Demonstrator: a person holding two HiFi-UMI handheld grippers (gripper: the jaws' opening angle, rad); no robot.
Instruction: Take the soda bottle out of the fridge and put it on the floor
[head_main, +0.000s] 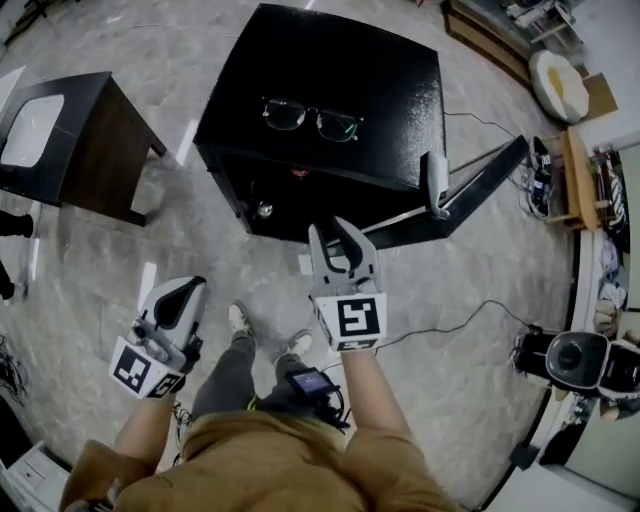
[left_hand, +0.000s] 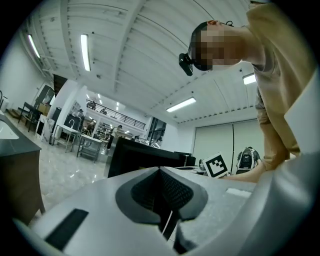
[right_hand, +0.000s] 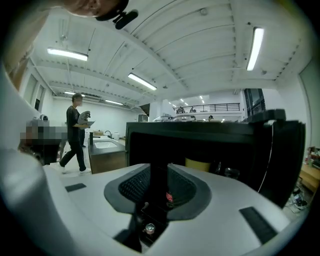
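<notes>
The black mini fridge (head_main: 330, 90) stands on the floor with its door (head_main: 480, 180) swung open to the right. Inside its dark cavity I make out a red spot (head_main: 297, 172) and a round silvery cap (head_main: 265, 210); the soda bottle's body is lost in the shadow. My right gripper (head_main: 343, 248) hovers just in front of the opening, jaws slightly apart with nothing between them. In the right gripper view the red spot (right_hand: 169, 198) and cap (right_hand: 148, 228) show through the gap. My left gripper (head_main: 186, 297) hangs low to the left, shut and empty.
A pair of glasses (head_main: 310, 118) lies on top of the fridge. A dark side table (head_main: 95, 150) stands at the left. Cables (head_main: 450, 325) and a round machine (head_main: 577, 360) are on the floor at the right. My feet (head_main: 240, 320) are below the fridge. A person (right_hand: 76, 132) walks in the background.
</notes>
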